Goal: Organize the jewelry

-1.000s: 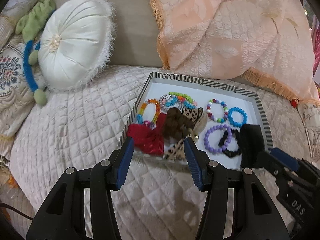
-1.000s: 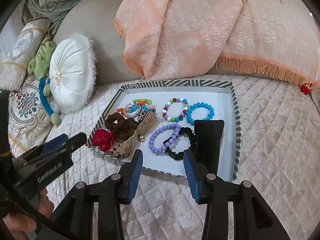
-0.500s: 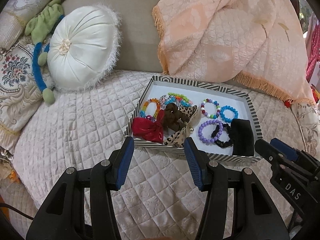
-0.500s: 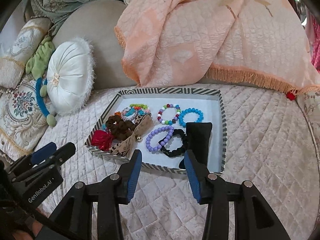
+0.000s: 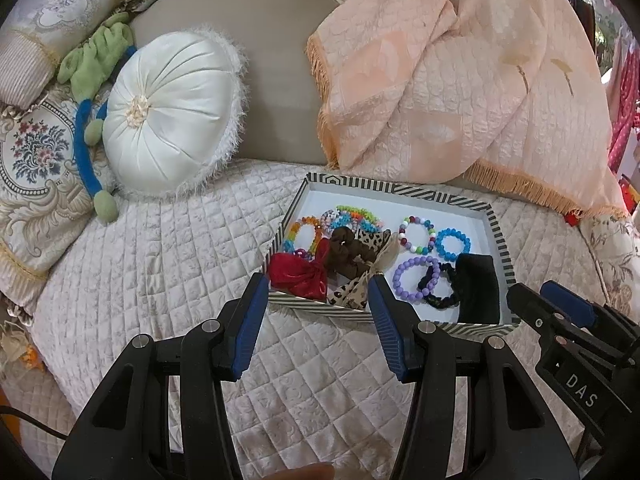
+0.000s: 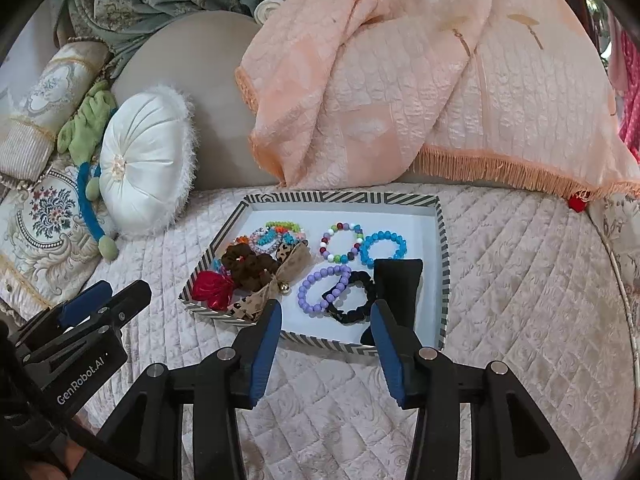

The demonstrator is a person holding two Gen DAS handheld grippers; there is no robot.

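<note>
Left wrist view: both grippers have backed up and away from the striped tray (image 5: 498,224), which now reads smaller than a second ago. Left gripper (image 5: 316,320) stands wide and empty; right gripper (image 6: 326,334) is opening, nothing between its pads. Bracelets and scrunchies lie in the tray on the quilted bed; sorting looks finished, possibly. Right wrist view alone shows the black headband (image 6: 398,284) full length beside the purple bracelet (image 6: 324,288).
</note>
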